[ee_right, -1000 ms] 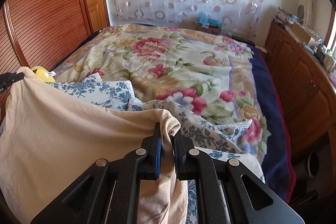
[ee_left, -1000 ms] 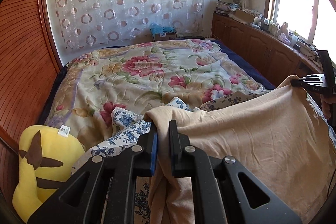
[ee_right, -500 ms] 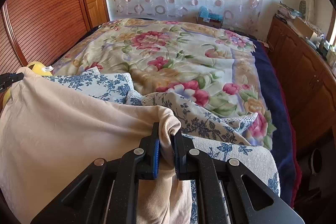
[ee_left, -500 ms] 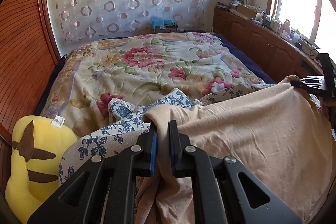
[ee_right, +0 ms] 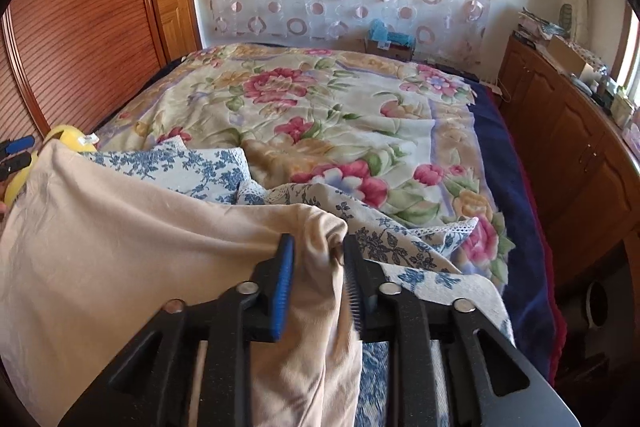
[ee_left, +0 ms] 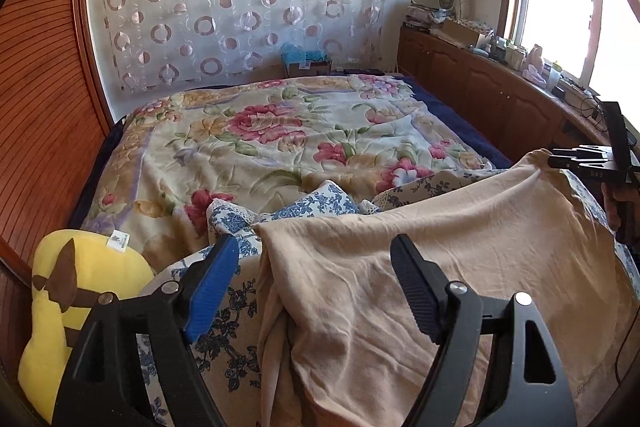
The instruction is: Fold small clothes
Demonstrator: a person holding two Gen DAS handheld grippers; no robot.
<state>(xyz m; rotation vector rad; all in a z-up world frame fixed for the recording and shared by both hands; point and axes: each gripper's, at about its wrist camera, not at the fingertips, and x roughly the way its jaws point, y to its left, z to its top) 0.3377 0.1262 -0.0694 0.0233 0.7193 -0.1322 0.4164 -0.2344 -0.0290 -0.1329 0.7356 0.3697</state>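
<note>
A beige garment (ee_left: 440, 251) lies spread over blue-flowered white cloths (ee_left: 304, 205) at the near end of the bed. My left gripper (ee_left: 314, 243) stands wide, its jaws opening. The garment's near-left corner lies loose between them, touching neither pad. In the right wrist view the right gripper (ee_right: 318, 245) has its jaws opening too, and a bunched fold of the beige garment (ee_right: 120, 247) hangs slack between them. The right gripper (ee_left: 554, 161) shows at the garment's far right corner, and the left gripper (ee_right: 16, 153) shows at the picture's left edge.
A floral quilt (ee_left: 280, 131) covers the bed, with a navy sheet edge (ee_right: 516, 187) on its right. A yellow plush toy (ee_left: 80, 291) sits at the near left by the slatted wooden wall (ee_left: 44, 115). Wooden cabinets (ee_right: 580, 155) run along the right, cluttered on top.
Both grippers were shut on the beige garment's corners. Both have now spread their jaws, the left far wider, and the garment has settled lower onto the blue-flowered cloths.
</note>
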